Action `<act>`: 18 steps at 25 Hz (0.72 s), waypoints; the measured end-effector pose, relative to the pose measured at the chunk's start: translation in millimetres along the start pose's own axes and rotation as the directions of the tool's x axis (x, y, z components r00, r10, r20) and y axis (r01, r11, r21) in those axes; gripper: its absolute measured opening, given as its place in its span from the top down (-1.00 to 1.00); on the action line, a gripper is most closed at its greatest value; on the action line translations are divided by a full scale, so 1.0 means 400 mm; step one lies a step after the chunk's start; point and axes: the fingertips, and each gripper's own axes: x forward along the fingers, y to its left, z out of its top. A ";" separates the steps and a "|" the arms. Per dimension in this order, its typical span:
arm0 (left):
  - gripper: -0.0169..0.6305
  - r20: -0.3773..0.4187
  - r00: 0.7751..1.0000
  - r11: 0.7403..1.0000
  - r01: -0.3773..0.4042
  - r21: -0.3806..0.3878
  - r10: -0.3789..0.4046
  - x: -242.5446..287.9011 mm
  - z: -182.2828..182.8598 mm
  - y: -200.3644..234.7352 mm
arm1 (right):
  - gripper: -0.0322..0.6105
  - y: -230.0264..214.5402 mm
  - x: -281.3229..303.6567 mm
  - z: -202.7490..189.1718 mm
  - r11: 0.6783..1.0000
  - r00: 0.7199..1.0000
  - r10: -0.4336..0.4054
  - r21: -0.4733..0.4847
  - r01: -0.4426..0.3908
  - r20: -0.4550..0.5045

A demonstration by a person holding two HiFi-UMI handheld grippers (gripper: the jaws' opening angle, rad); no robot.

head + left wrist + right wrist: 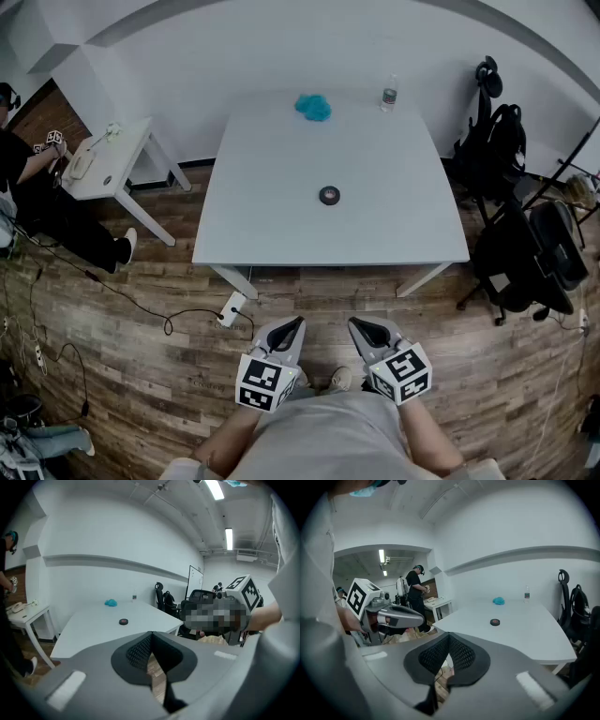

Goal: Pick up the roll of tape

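Roll of tape (pixel 329 195) flat near the middle of the counter (pixel 281 234), hole up, no long axis to favour. Well ahead of left tongs (pixel 297 322) and right tongs (pixel 357 323), both pressed together and empty, short of the near edge. Neither clearly nearer.

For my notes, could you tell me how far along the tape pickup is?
Nothing done: the roll of tape lies untouched on the table. In hand: nothing; left gripper and right gripper are shut, empty, short of the table. Remaining: approach, grasp, lift.
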 end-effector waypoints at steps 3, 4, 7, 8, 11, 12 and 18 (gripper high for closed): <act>0.89 0.005 1.000 1.000 0.001 0.001 -0.001 0.001 0.004 -0.005 | 0.89 -0.001 -0.001 0.000 1.000 1.000 0.000 -0.003 0.000 -0.001; 0.89 0.007 1.000 1.000 0.001 -0.002 -0.001 0.002 0.004 -0.006 | 0.89 -0.003 -0.001 0.000 1.000 1.000 -0.001 -0.003 0.001 0.000; 0.89 0.003 1.000 1.000 -0.005 -0.009 0.005 0.008 0.000 -0.008 | 0.89 -0.013 -0.006 -0.005 1.000 1.000 -0.008 0.005 0.008 0.007; 0.89 0.001 1.000 1.000 -0.006 -0.011 0.006 0.010 -0.001 -0.010 | 0.89 -0.016 -0.008 -0.007 1.000 1.000 -0.010 0.009 0.010 0.008; 0.89 -0.002 1.000 1.000 -0.007 -0.013 0.007 0.013 -0.002 -0.016 | 0.89 -0.021 -0.014 -0.013 1.000 1.000 -0.003 0.009 0.003 0.001; 0.89 -0.002 1.000 1.000 -0.008 -0.013 0.008 0.014 -0.001 -0.018 | 0.89 -0.020 -0.015 -0.014 1.000 1.000 0.004 0.008 -0.004 -0.001; 0.89 -0.001 1.000 1.000 -0.021 -0.012 0.021 0.027 0.008 -0.029 | 0.88 -0.026 -0.016 -0.016 1.000 1.000 0.024 0.012 -0.024 0.001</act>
